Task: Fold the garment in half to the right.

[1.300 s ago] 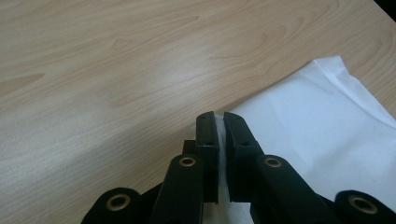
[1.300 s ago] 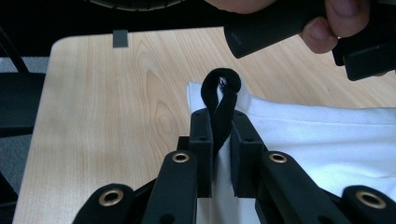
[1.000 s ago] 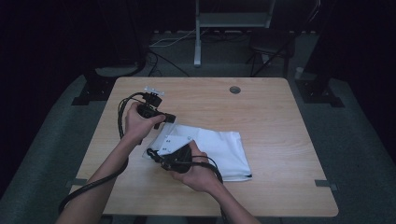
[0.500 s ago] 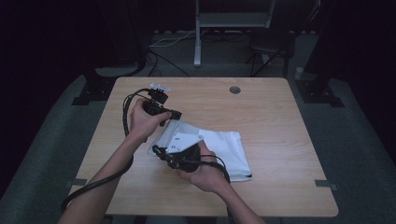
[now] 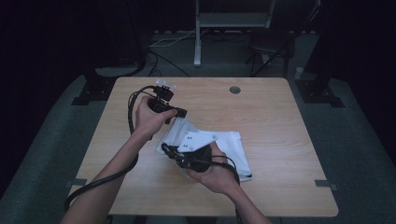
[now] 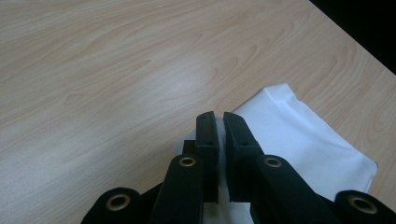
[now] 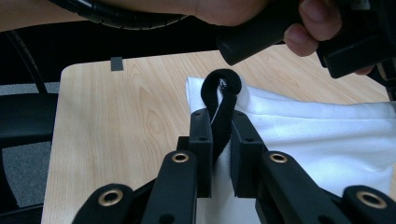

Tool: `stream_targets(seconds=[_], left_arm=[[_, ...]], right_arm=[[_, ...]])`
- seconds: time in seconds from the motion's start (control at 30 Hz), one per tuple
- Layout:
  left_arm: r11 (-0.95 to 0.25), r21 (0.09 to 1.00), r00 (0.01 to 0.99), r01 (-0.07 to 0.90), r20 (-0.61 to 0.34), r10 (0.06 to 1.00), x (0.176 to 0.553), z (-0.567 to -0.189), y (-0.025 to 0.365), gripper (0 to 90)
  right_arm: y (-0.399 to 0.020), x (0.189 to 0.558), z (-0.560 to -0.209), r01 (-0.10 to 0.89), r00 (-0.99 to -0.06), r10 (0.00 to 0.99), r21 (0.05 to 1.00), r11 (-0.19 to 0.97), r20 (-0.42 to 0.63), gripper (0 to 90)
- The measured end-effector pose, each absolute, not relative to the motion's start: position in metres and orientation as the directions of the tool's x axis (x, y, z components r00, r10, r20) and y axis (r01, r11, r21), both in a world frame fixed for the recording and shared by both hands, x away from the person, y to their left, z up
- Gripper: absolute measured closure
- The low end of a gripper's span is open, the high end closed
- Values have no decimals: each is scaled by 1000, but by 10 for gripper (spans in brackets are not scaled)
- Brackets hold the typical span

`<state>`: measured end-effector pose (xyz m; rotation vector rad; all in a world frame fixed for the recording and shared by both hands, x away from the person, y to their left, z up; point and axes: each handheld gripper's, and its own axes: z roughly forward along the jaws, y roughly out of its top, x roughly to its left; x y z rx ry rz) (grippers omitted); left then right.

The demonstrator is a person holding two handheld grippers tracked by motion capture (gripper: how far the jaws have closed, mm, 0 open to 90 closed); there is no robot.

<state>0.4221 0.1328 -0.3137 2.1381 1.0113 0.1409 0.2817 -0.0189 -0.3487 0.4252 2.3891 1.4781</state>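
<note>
No readable text, label, brand, number or sign anywhere: none on the white cloth point(image 5: 224, 147), none on the wooden table point(image 5: 280, 126).

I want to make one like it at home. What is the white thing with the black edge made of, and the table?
The white thing looks like soft cloth, matte: it folds, creases and sags where it is lifted. Its black edge seems a fuzzy fabric trim, curling into a loop. The table looks like pale wood or wood-patterned board, smooth with a faint sheen; the grain lines show.
</note>
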Motion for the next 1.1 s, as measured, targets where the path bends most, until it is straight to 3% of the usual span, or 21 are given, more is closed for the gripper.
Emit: stream_targets(seconds=[1.1], left_arm=[[-415, 678, 697, 607, -203, 687, 422, -310, 94, 855]], right_arm=[[-59, 275, -345, 118, -892, 445, 913, 392, -76, 814]])
